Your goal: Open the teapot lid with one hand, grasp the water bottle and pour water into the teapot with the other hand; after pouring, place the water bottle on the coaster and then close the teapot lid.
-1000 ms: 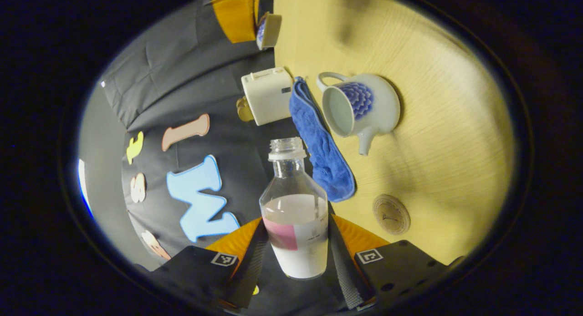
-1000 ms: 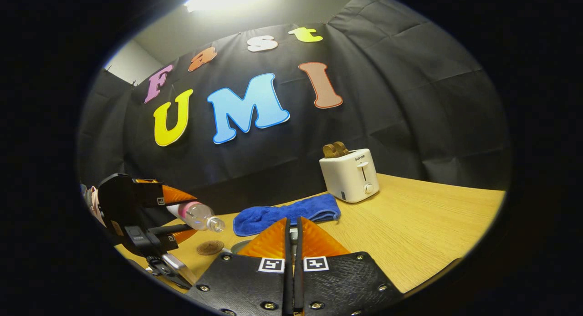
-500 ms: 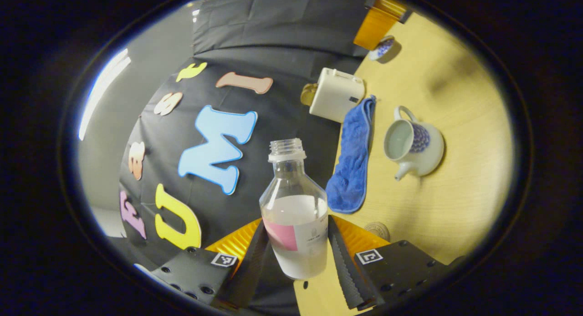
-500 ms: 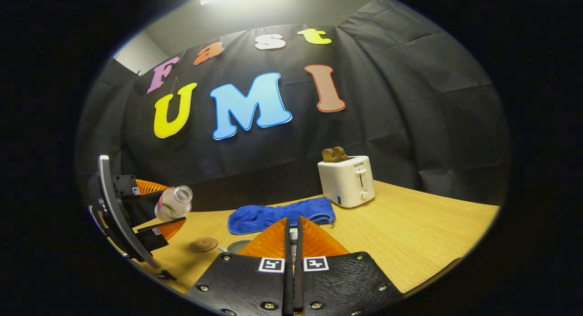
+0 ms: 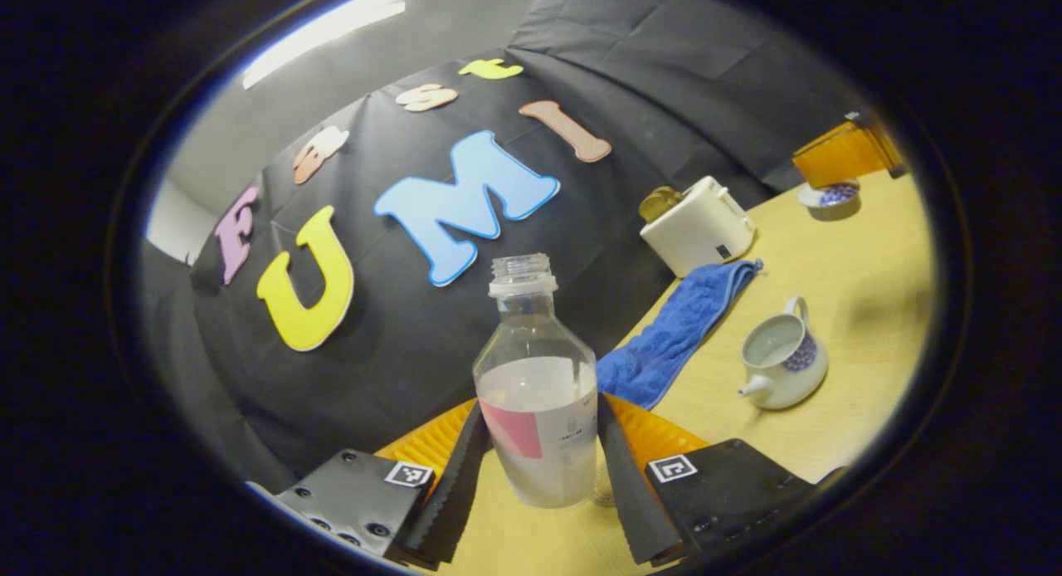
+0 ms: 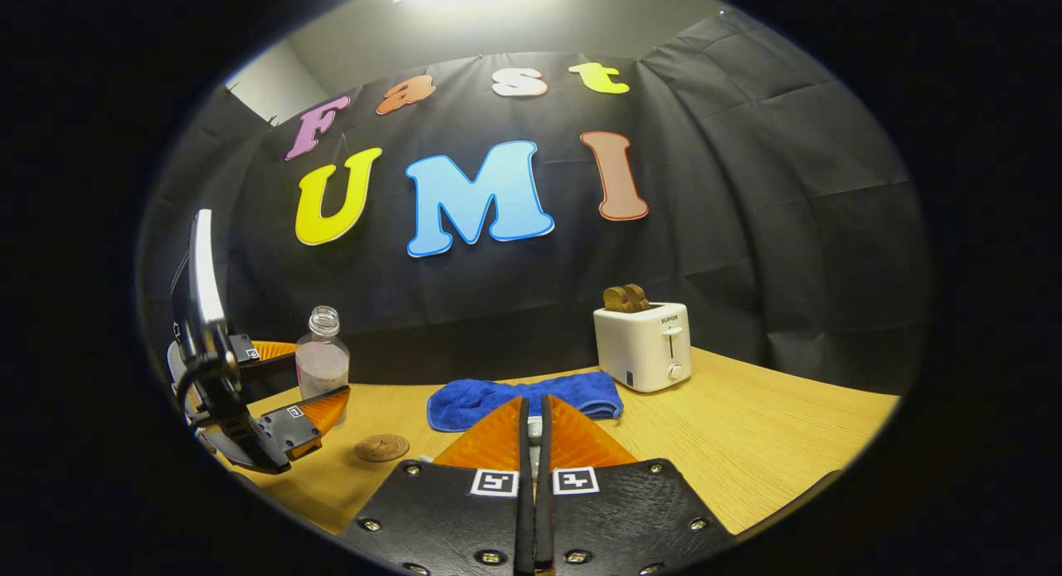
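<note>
water bottle (image 5: 538, 410) swung back upright, capless, part full, gripped in left jaws, right jaws closed on lid

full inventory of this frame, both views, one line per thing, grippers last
water bottle: 1, clear, uncapped, part full, pink and white label; upright between the left gripper's fingers
teapot: 1, white with blue pattern, lid off; on the table, right of the cloth in the left gripper view
teapot lid: 1, white and blue; held off the pot by the right gripper
coaster: 1, brown, round; on the table, near the bottle
cloth: 1, blue; lying between coaster and toaster
toaster: 1, white, brown toast in its slots; far side of the table
table: 1, light wood
left gripper: 1, shut on the bottle
right gripper: 1, fingers almost together on the lid
</note>
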`<act>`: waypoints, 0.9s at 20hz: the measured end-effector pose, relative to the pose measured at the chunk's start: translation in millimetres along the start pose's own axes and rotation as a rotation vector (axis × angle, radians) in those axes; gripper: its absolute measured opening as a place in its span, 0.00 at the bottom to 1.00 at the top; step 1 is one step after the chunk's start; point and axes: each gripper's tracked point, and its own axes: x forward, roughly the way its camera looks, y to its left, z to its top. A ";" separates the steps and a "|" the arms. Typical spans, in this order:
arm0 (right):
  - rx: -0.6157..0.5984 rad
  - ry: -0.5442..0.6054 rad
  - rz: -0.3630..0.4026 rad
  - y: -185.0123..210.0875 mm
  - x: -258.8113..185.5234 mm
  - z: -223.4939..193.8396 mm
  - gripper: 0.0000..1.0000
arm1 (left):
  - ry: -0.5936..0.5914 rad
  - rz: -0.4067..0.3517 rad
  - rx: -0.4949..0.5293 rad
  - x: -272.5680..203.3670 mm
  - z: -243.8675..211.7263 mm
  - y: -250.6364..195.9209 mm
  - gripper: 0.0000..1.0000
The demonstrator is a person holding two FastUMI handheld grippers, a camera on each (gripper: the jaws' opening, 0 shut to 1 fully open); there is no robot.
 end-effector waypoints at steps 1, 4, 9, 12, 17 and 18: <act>0.000 0.005 0.004 2.9 -0.2 -1.7 0.01 | 0.002 0.002 -0.062 1.3 -3.7 -2.1 0.88; -0.004 0.006 0.011 9.7 -2.5 -2.8 0.01 | 0.018 -0.003 -0.229 7.8 -7.9 -10.0 0.87; -0.013 0.019 0.034 21.9 -2.4 -9.6 0.01 | 0.054 -0.001 -0.476 14.8 -16.7 -19.6 0.87; -0.014 0.028 0.039 24.8 -1.4 -13.4 0.01 | 0.061 0.001 -0.543 14.9 -18.1 -19.2 0.82; 0.003 0.033 0.047 28.1 -3.7 -18.2 0.01 | 0.133 0.000 -0.660 29.8 -40.2 -35.7 0.87; 0.001 0.036 0.050 28.4 -2.4 -19.7 0.01 | 0.143 -0.001 -0.677 34.6 -44.6 -37.1 0.87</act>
